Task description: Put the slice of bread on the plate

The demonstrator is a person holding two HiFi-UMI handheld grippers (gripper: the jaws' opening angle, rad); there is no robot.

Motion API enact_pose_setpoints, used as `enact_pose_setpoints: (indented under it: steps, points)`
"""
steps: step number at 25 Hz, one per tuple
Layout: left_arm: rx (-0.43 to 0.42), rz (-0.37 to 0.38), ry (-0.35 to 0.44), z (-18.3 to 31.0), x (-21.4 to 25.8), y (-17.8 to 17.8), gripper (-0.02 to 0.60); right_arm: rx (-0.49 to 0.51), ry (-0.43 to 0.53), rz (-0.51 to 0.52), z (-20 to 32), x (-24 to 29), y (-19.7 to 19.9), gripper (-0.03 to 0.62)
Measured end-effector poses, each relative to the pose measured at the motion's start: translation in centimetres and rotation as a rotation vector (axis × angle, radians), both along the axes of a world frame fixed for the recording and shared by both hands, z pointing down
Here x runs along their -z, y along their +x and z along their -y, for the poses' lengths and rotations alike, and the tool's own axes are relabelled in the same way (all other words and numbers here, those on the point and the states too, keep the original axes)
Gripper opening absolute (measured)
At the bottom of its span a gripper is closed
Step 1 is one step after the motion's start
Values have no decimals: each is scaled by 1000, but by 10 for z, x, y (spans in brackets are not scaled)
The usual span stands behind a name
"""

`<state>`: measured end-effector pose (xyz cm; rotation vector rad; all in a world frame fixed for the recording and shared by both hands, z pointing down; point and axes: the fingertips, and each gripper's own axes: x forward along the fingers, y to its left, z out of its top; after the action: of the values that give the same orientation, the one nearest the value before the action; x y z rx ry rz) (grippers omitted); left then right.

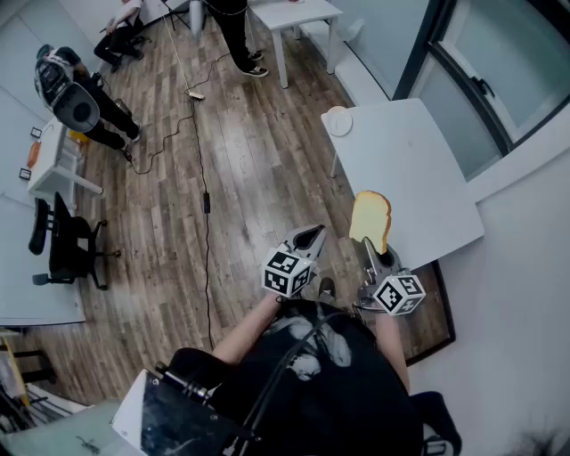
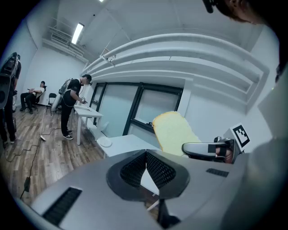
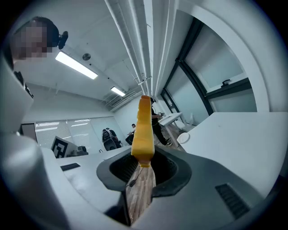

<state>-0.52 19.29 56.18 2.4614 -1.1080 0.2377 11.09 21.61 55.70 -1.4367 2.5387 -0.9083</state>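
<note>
A slice of bread (image 1: 370, 220) stands upright in the air over the near edge of the white table (image 1: 410, 169). My right gripper (image 1: 368, 247) is shut on its lower edge. In the right gripper view the bread (image 3: 143, 128) shows edge-on, rising from between the jaws of the right gripper (image 3: 143, 164). A small white plate (image 1: 338, 120) sits on the table's far left corner and shows too as the plate (image 3: 183, 137) and the plate (image 2: 105, 142). My left gripper (image 1: 312, 234) hangs left of the bread, shut on nothing; the left gripper (image 2: 146, 155) has its jaw tips touching.
The table stands against a window wall (image 1: 481, 80). A second white table (image 1: 294, 13) and standing people (image 1: 236, 36) are farther back. A cable (image 1: 207, 205) runs over the wooden floor, and a black chair (image 1: 62, 245) stands at the left.
</note>
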Motion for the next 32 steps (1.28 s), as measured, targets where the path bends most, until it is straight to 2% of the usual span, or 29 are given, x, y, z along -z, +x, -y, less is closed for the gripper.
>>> enact_pose_setpoints:
  steps: [11, 14, 21, 28, 32]
  points:
    - [-16, 3, 3, 4, 1, -11, 6, -11, -7, 9, 5, 0, -13, 94]
    - [-20, 1, 0, 6, 1, -19, 6, -12, -17, 33, 9, 0, -22, 94]
    - [-51, -10, -10, 5, -3, -38, 6, 20, -35, 8, 17, -6, -58, 94]
    - [-30, -22, -52, 9, -19, -60, 6, 40, -87, 28, 21, -20, -84, 94]
    - [28, -29, -71, 26, -31, -71, 6, 72, -116, 9, 37, -33, -85, 94]
